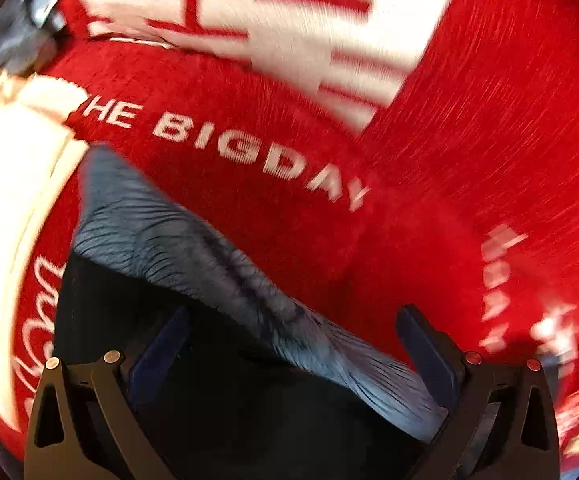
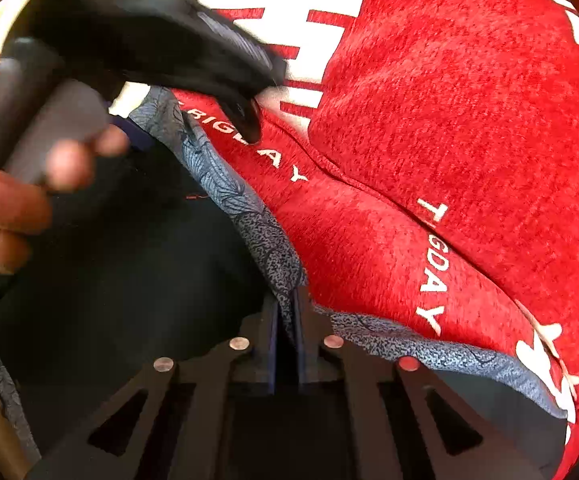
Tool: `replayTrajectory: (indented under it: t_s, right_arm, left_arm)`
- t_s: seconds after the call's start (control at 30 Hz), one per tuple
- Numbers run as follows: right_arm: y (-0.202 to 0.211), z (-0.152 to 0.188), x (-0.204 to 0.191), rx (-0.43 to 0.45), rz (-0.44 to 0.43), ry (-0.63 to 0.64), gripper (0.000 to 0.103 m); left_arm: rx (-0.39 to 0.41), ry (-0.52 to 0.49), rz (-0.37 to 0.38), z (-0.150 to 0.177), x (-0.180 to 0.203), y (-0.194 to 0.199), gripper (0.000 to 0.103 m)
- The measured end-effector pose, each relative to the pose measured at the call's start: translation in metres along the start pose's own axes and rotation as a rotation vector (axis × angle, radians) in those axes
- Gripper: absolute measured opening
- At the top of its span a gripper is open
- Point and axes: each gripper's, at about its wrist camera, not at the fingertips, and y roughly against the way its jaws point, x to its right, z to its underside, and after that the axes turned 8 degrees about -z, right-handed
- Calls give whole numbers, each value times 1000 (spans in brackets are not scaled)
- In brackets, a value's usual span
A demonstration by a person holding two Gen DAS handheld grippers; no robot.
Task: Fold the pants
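The pants (image 2: 129,280) are dark with a blue-grey patterned band (image 2: 229,188) along one edge, and they lie on a red blanket. My right gripper (image 2: 288,310) is shut on that band, which is pinched into a ridge between its pads. In the left wrist view my left gripper (image 1: 295,316) stands open. The band (image 1: 161,240) runs slantwise between its fingers, and neither pad presses on it. The right wrist view shows the left gripper (image 2: 249,120) at the upper left, held by a person's hand (image 2: 9,200) above the pants' far edge.
The red blanket (image 1: 469,140) with white lettering and white blocks covers the whole surface under the pants and fills the right side of both views (image 2: 449,100). It is rumpled into soft folds. A pale edge (image 1: 5,200) shows at the far left.
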Motion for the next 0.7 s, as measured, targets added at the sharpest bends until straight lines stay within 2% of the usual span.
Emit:
replayTrajectory:
  t_s: [0.03,0.07,0.13,0.17,0.27,0.37,0.5,0.7]
  right_arm:
    - [-1,0,-1,0,4,0,8]
    - [-1,0,-2,-1,6,-1,8]
    - [3,2,-1,1,7,-5,8]
    - [4,2,-2,0,7,-6,8]
    - [8,4,-4,7,12,-14,8]
    - [21,10,-8,21,20,-30,8]
    - [41,20,-18,39,33,-53,8]
    - [77,44,-36,73,53,-79,8]
  left_arm:
    - [-13,-22,-44,1,5,-7,95]
    - [-10,-27,-66,3,6,-9,73]
    - [-3,-27,-43,7,2,-6,55]
    - [6,-16,-5,10,-3,0,38]
    - [25,-4,35,21,-19,17,21]
    - [86,-37,33,35,-28,36,19]
    - [174,-76,28,70,-34,68,17]
    - [207,-69,117,128,-61,104,17]
